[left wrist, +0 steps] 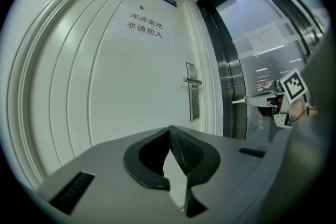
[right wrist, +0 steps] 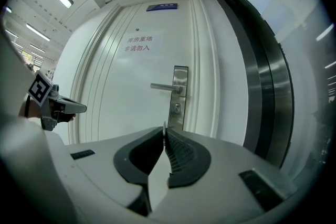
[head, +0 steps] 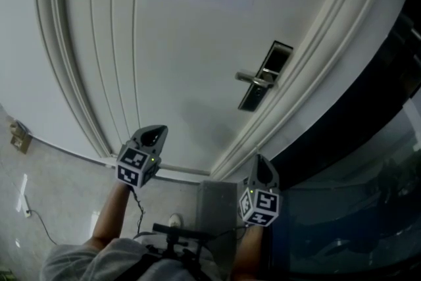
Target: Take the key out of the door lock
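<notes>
White panelled door (head: 164,62) fills the space ahead of me, with its tall rectangular steel lock plate (right wrist: 179,93) and silver lever handle (right wrist: 164,86) near the right edge. Below the handle sits the small round keyhole cylinder (right wrist: 177,108), too small for me to tell whether anything sits in it.

My right tool (right wrist: 164,132) is clenched, pads together. A thin pale sliver (right wrist: 165,125) stands up, pinched at their tips; I cannot tell whether it is the key. The lock plate lies ahead of this tool, a little above and right of its tips and well apart from them.

My left tool (left wrist: 169,131) is clenched too, tips touching and empty. It is held well left of the lock plate, apart from the door.
</notes>
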`<state>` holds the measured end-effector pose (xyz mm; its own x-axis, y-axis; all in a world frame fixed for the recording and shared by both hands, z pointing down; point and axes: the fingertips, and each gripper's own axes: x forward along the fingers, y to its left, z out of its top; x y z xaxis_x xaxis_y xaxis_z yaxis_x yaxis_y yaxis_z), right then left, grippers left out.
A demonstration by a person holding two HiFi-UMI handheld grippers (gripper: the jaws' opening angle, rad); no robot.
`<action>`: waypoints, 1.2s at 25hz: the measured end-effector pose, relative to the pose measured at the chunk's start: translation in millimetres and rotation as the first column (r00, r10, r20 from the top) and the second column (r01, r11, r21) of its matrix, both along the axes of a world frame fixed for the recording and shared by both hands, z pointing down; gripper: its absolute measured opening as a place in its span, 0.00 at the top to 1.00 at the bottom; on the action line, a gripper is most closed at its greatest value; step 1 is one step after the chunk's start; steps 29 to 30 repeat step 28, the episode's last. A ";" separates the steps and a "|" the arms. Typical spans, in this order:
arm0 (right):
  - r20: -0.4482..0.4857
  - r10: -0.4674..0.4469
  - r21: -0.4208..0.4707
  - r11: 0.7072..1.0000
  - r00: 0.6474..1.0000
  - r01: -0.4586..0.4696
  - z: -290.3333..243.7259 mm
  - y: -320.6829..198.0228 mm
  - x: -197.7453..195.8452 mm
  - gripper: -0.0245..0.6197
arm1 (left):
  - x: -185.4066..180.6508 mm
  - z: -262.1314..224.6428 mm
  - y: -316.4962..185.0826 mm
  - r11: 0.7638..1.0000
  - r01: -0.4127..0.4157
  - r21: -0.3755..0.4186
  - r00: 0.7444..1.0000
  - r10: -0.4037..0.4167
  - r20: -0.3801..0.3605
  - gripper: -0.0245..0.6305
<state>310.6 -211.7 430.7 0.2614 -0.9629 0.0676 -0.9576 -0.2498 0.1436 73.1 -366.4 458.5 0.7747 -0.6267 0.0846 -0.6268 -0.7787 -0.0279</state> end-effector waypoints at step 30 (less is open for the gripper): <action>-0.008 -0.041 -0.009 0.999 0.999 0.040 2.0 -13.9 -14.9 0.93 | -11.0 1.5 -5.8 1.000 0.022 0.000 1.000 -0.022 0.018 0.97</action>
